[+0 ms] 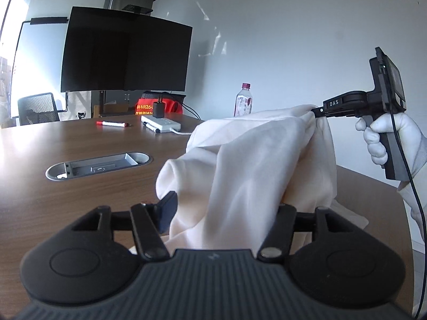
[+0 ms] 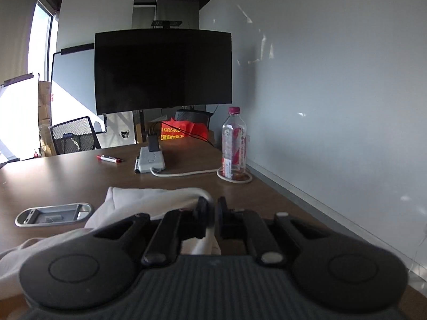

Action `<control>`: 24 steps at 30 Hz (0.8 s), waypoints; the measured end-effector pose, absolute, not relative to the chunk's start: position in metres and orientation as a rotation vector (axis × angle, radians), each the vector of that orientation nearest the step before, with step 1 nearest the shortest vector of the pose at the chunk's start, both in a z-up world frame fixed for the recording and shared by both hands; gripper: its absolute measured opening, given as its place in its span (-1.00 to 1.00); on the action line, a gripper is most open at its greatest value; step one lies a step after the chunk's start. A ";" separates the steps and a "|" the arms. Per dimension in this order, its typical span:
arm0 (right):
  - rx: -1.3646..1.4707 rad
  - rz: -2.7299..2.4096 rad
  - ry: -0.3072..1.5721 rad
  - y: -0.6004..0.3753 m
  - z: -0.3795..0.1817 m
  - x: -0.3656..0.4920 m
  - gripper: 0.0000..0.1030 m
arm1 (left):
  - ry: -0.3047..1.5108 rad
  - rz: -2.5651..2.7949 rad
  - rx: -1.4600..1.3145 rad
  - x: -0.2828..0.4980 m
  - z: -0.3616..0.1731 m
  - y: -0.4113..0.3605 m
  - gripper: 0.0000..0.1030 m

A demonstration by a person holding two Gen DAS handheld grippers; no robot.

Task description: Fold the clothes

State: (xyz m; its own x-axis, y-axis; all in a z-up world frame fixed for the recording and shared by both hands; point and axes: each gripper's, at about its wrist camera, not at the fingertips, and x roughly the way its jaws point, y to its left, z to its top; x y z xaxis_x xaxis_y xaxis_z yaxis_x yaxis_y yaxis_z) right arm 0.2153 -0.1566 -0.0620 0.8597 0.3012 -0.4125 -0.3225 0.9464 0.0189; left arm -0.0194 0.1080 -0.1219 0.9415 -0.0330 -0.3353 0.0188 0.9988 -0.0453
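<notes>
Cream garment pinched by the "DAS"-marked right tool; left tool spread, cloth-draped.

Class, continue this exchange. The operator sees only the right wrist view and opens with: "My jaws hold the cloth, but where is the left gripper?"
Observer: The left gripper sits under the cloth, jaws apart, gripping nothing.
Operator: How does the cloth hang from my right gripper?
Observer: It peaks at your jaws, above the table, and slopes down over the left gripper.
Operator: Is all of it lifted?
Observer: No, a fold lies on the table behind the left gripper.
</notes>
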 end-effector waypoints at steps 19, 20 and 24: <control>-0.234 1.175 0.591 -0.046 -0.107 0.145 -0.10 | 0.286 0.630 -0.242 -0.037 -0.101 0.197 -0.79; -0.223 1.205 0.571 -0.049 -0.104 0.145 -0.02 | 0.278 0.638 -0.255 -0.039 -0.100 0.198 -0.64; -0.036 1.181 0.564 -0.077 -0.088 0.180 0.21 | 0.230 0.629 -0.291 -0.049 -0.094 0.198 -0.37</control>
State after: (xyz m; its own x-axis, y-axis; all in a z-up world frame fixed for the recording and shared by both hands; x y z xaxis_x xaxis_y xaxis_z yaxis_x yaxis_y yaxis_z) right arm 0.1801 -0.0774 -0.0884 0.2595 0.8625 -0.4345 -0.8802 0.3963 0.2611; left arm -0.0492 0.1978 -0.0944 0.7854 0.5426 -0.2979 -0.6067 0.7703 -0.1965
